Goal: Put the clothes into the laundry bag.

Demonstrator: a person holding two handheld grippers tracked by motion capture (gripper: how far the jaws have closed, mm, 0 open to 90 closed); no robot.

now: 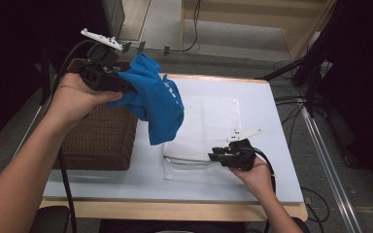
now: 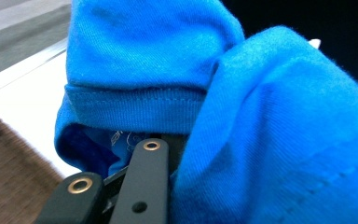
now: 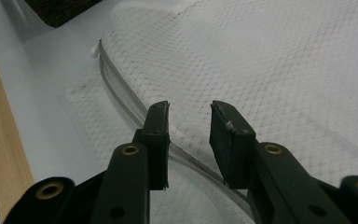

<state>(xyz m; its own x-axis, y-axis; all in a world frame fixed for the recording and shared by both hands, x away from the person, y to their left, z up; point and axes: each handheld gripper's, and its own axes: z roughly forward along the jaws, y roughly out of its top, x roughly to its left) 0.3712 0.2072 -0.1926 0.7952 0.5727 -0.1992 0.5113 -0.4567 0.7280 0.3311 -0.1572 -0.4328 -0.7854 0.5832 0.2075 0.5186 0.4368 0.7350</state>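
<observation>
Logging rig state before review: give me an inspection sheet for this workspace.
Surface: white board on a wooden table.
Job's things: blue garment lifted off the surface, hanging bunched from the left gripper; white mesh laundry bag lying flat, its zipper edge curving open.
Clutter: brown woven basket at the left end of the table.
Grippers: left gripper shut on the blue garment, held over the basket's far corner; right gripper low at the bag's zipper edge, jaws apart, zipper strip between them, pads not pressing.
Cables: one trails from each gripper; more lie on the floor at the right.
Surroundings: grey carpet, dark stands, wooden step beyond the table.
</observation>
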